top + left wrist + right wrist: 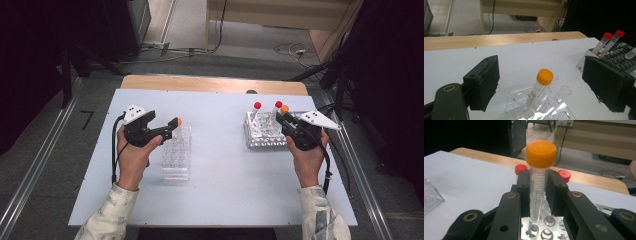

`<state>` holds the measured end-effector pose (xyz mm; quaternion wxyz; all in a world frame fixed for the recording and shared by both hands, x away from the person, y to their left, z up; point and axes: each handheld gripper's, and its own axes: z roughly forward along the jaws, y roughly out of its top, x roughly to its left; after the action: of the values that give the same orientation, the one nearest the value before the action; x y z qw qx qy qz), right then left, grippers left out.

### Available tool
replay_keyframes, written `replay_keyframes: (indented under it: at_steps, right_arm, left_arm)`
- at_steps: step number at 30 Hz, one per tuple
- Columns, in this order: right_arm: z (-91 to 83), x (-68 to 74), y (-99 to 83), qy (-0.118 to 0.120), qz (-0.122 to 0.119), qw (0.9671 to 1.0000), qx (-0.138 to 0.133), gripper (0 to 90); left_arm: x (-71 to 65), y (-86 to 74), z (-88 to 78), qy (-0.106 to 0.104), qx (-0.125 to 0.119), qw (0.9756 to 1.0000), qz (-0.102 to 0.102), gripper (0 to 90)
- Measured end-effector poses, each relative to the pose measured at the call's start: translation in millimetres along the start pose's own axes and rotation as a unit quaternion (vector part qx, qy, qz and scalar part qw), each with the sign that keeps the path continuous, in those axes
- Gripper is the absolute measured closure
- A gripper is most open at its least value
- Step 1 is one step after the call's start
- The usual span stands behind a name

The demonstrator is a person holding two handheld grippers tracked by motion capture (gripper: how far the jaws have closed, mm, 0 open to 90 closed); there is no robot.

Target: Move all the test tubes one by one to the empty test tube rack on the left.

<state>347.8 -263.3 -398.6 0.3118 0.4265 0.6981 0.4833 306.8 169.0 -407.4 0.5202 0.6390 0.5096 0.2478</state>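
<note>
White tabletop (220, 190): my right gripper (539, 192) clamps an orange-capped tube (539, 180), black graduation marks showing, over the metal rack (262, 136) far right; left gripper (541, 82) gapes around another orange-capped tube (540, 87) in the clear rack (176, 155).

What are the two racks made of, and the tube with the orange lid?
The left rack looks like clear glossy plastic: you see the table through it. The right rack seems shiny metal, silvery with drilled holes. The orange-capped tube looks like see-through plastic with printed marks.
</note>
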Motion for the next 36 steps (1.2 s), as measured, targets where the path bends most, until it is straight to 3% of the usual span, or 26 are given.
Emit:
replay_keyframes:
  at_steps: [17,29,36]
  right_arm:
    - [5.1,40.5,0.6,0.069,-0.025,0.9972,0.012,72.1]
    - [15.8,73.8,-7.9,0.112,-0.055,0.9916,0.033,72.1]
    - [19.8,86.0,-10.5,0.129,-0.055,0.9892,0.04,72.1]
  left_arm:
    - [-6.0,5.0,-5.7,-0.012,-0.007,0.9999,0.009,15.2]
    - [-13.7,6.0,-6.1,-0.02,-0.005,0.9996,0.02,15.2]
    - [-17.1,6.4,-6.3,-0.025,-0.003,0.9994,0.025,15.2]
